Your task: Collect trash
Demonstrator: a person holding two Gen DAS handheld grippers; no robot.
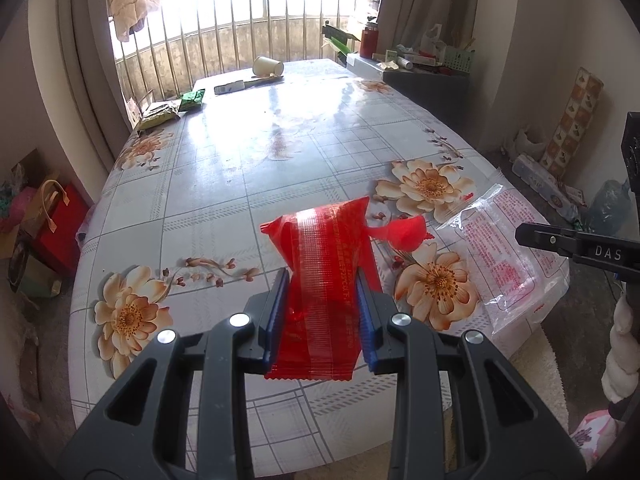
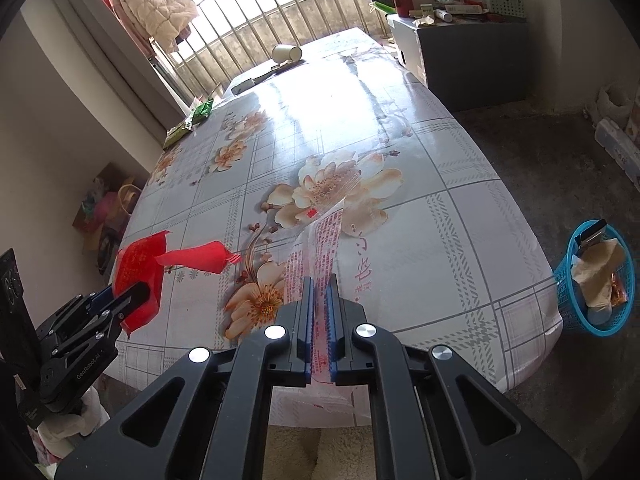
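My left gripper (image 1: 323,276) is shut on a red plastic wrapper (image 1: 326,264) and holds it just above the near end of the flowered table (image 1: 240,168); a torn red strip (image 1: 400,232) hangs off its right side. It also shows in the right wrist view (image 2: 138,280) at the left. My right gripper (image 2: 320,280) is shut on a clear wrapper with red print (image 2: 326,236), which lies over the table's near right edge (image 1: 500,248). A blue trash basket (image 2: 596,280) with paper in it stands on the floor at the right.
At the table's far end lie a tipped paper cup (image 1: 267,66), a remote-like bar (image 1: 229,88) and green packets (image 1: 192,100). A grey cabinet (image 2: 472,60) with clutter stands at the far right. Bags (image 1: 48,216) sit on the floor at the left.
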